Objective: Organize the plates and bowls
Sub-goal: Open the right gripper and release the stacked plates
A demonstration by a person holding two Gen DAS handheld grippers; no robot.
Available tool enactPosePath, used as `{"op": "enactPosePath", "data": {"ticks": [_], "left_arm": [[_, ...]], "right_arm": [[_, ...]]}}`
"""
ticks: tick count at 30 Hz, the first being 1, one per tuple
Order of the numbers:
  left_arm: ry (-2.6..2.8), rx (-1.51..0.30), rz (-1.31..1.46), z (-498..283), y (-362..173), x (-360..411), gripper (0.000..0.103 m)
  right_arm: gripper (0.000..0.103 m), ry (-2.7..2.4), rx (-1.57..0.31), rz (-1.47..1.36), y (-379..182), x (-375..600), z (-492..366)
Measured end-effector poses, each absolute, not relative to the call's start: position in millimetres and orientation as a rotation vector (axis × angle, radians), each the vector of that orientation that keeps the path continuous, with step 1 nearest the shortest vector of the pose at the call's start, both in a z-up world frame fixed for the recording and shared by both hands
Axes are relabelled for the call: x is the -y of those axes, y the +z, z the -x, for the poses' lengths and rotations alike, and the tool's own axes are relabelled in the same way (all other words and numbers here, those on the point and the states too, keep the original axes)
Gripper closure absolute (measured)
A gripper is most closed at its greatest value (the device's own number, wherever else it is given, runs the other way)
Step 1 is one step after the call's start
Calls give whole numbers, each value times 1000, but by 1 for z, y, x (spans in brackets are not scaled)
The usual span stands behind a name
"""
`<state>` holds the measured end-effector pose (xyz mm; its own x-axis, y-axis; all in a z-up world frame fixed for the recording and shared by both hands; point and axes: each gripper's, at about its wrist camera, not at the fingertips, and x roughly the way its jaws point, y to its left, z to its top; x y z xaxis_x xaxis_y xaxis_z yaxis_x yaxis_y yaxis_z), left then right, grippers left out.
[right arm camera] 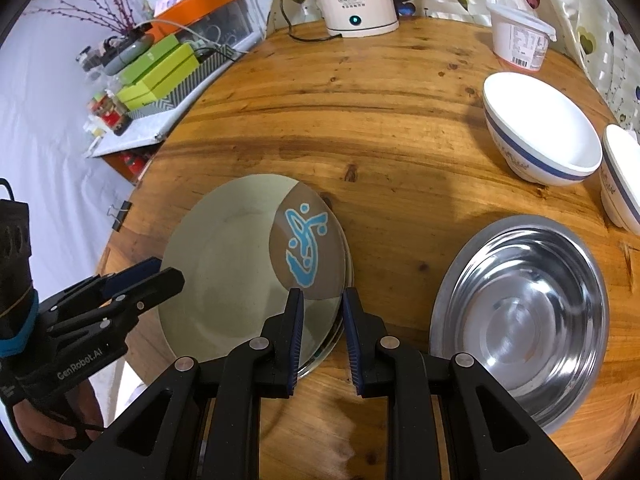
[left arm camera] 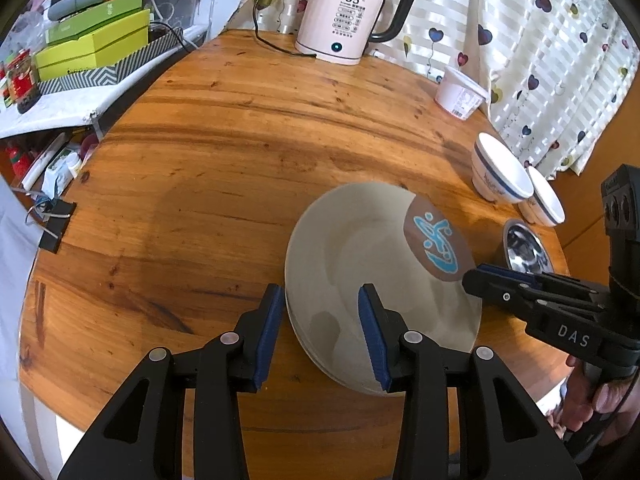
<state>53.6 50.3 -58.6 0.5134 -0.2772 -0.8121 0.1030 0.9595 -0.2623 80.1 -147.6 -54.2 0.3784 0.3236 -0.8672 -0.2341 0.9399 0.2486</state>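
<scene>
Both claws straddle opposite rims of the stacked beige plates (left arm camera: 360, 248) on the wooden surface (left arm camera: 200, 160): the left claw (left arm camera: 320, 332) released, the right claw (right arm camera: 322, 334) clenched on the rim.

glossy varnished wood table (right arm camera: 400, 128), polished mirror-bright metal bowl (right arm camera: 520, 320), smooth glazed ceramic plate (right arm camera: 224, 264), glossy white ceramic bowls (right arm camera: 540, 128), matt black plastic gripper bodies

Home dining corner: kettle (left arm camera: 352, 16), heart-print curtain (left arm camera: 540, 60).
</scene>
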Motion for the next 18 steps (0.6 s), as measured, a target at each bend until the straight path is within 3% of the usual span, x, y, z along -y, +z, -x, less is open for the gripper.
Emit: {"op": "enactPosePath", "data": {"ticks": [15, 18], "left_arm": [[-228, -988, 194, -51, -51, -50, 62], [-234, -976, 192, -49, -46, -49, 62]], "right_arm": [[82, 379, -1066, -81, -35, 154, -72], [77, 386, -1043, -67, -29, 154, -68]]}}
